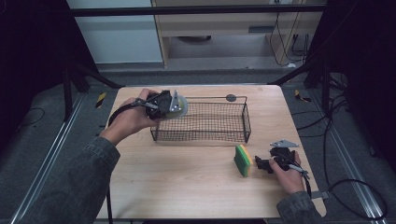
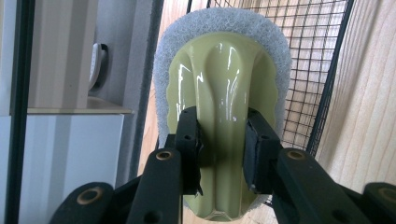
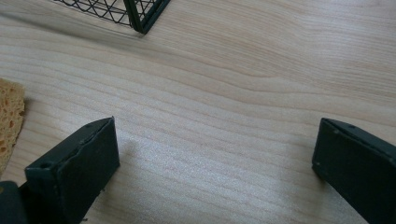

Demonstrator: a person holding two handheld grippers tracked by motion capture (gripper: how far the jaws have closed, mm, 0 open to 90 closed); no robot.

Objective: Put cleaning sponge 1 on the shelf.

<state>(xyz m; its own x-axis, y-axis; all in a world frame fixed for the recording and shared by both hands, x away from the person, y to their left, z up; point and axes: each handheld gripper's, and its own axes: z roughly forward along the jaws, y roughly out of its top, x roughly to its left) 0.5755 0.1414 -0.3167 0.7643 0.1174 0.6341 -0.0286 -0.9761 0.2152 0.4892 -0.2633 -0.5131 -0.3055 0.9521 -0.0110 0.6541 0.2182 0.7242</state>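
My left gripper (image 2: 222, 151) is shut on the glossy olive-green handle of a scrubber (image 2: 224, 88) with a grey pad round it. In the high view that left gripper (image 1: 164, 105) holds the scrubber (image 1: 181, 106) over the left end of the black wire basket (image 1: 205, 122). A green and yellow sponge (image 1: 243, 160) stands on edge on the table, right of centre. Just right of it my right gripper (image 1: 262, 164) rests low with its jaws wide apart. In the right gripper view the right gripper (image 3: 215, 154) has only bare wood between its pads, and the sponge's yellow edge (image 3: 8, 116) shows at far left.
The light wooden table (image 1: 187, 186) carries the basket at its middle back. A corner of the basket (image 3: 135, 11) is near the top of the right gripper view. A small dark disc (image 1: 230, 98) lies behind the basket. Dark floor, cables and frame rails surround the table.
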